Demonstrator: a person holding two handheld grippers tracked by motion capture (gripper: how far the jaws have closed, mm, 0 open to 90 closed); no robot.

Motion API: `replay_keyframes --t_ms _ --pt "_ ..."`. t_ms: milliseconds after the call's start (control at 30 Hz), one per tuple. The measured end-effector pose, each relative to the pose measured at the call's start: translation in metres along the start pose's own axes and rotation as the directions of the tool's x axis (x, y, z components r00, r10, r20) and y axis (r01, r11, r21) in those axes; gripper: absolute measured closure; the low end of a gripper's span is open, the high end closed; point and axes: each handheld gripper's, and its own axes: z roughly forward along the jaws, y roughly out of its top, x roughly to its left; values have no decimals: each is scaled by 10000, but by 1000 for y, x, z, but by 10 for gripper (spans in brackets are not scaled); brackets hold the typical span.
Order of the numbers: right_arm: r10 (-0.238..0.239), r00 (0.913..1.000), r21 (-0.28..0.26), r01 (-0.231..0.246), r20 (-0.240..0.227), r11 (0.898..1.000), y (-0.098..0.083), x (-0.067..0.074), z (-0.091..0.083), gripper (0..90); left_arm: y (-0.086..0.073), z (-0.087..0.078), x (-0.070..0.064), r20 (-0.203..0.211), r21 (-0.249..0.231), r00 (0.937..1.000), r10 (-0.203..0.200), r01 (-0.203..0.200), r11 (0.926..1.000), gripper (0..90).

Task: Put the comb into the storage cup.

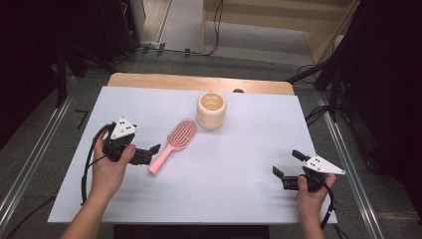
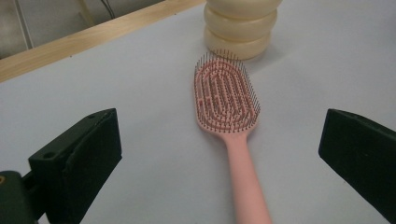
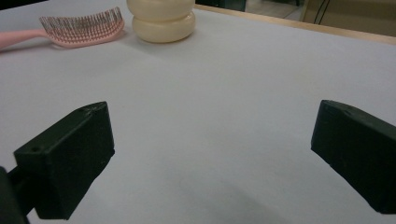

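A pink hairbrush [image 1: 175, 142] lies bristles up on the white table cover [image 1: 239, 159], its handle towards the near left. Just behind its head stands a cream ridged cup [image 1: 211, 110]. My left gripper [image 1: 149, 153] is open beside the handle's end, at its left. In the left gripper view the hairbrush [image 2: 227, 93] lies between the wide-apart jaws of the left gripper [image 2: 219, 137], with the cup [image 2: 240, 28] beyond. My right gripper [image 1: 288, 163] is open over bare cover at the near right. The right gripper view shows the right gripper [image 3: 210, 130] holding nothing, with the hairbrush [image 3: 79, 23] and cup [image 3: 163, 18] far off.
A strip of wooden tabletop [image 1: 199, 82] shows along the far edge. The floor beyond has cables and dark stands [image 1: 328, 74] at both sides. Bare white cover lies between the two grippers.
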Motion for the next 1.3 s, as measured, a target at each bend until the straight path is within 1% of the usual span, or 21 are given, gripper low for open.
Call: replay_keyframes --t_ms 67,233,300,333,500,533,600,733,833,900,1033,1200,1267,1300 --pt "-3 10000 16 3 -2 10000 0 0 0 0 2 3 -1 66 34 10000 -11 11 10000 0" --pt "-14 10000 96 14 7 10000 0 1 1 0 6 12 -2 148 382 9999 -22 16 9993 0" --pt "-23 10000 117 23 31 9999 0 0 2 0 8 15 -2 283 564 9996 -19 3 9984 0" --pt "-12 10000 142 12 40 9999 0 1 2 0 9 17 -3 340 601 9994 -87 67 9982 0" --pt "-52 10000 228 50 61 9997 0 1 3 0 12 24 -3 568 1024 9984 30 -88 9947 0" --pt "-49 10000 275 46 82 9996 0 1 3 0 12 26 -4 597 1094 9982 -5 -61 9940 0" --pt "-68 9999 279 66 75 9996 0 1 3 0 13 29 -4 661 1291 9978 -62 -23 9916 31" --pt "-69 9999 307 66 84 9995 0 2 4 0 13 33 -3 745 1402 9971 -151 45 9901 32" --pt "-99 9999 367 96 79 9993 1 2 4 0 14 38 -3 796 1627 9967 -166 35 9867 32" --pt "-101 9999 415 97 111 9991 1 2 5 0 15 43 -4 811 1794 9967 -81 -66 9837 32" --pt "-162 9998 489 155 144 9987 1 2 5 0 15 51 -3 884 2180 9961 -66 -129 9759 32" --pt "-146 9998 528 137 161 9985 1 3 6 0 14 59 -1 908 2520 9956 -222 -14 9677 36" --pt "-160 9997 552 150 177 9984 1 3 6 0 14 61 0 804 2653 9965 -242 20 9642 65" --pt "-155 9997 558 145 181 9983 1 3 6 0 14 63 0 822 2727 9962 -272 37 9621 72"
